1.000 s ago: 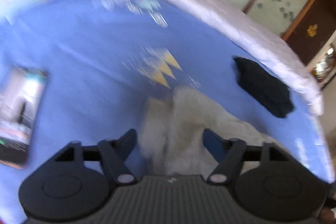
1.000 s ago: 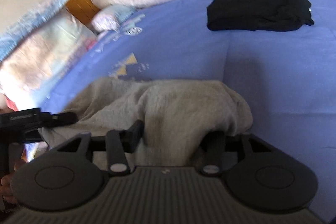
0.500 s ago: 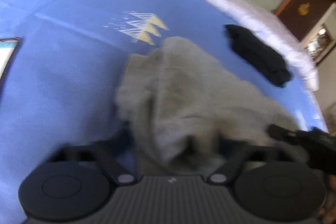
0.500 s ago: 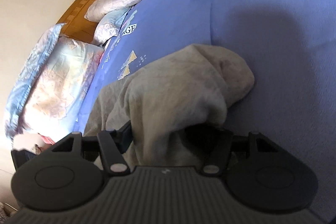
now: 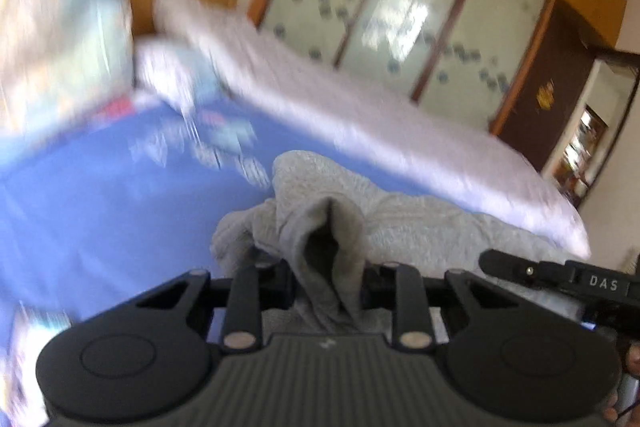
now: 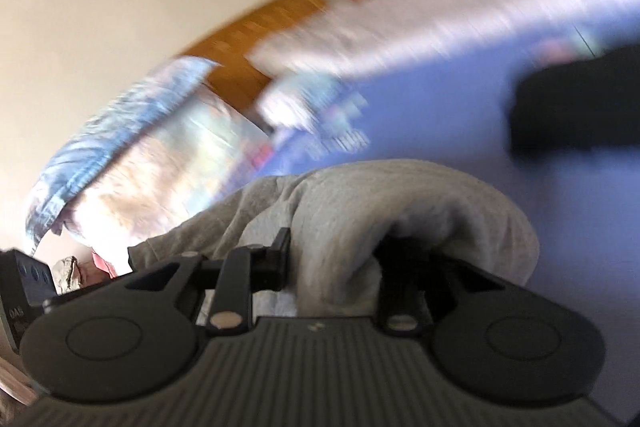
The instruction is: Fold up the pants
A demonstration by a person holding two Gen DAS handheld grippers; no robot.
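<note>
Now both pairs of fingers are closing on cloth. The left gripper (image 5: 326, 279) has a bunched fold of the grey pants (image 5: 400, 223) between its jaws, and the right gripper (image 6: 334, 267) pinches another thick fold of the same pants (image 6: 400, 203). A second ago the jaws stood wider and the pants lay low on the blue bed sheet (image 5: 100, 207); now the cloth is raised off it and hangs between the two hands. I judge this is the start of a lift to spread or fold. Around them the sheet has free room on the left, while the dark folded garment (image 6: 580, 107) lies further on the right and the white rolled blanket (image 5: 400, 135) marks the far edge.
</note>
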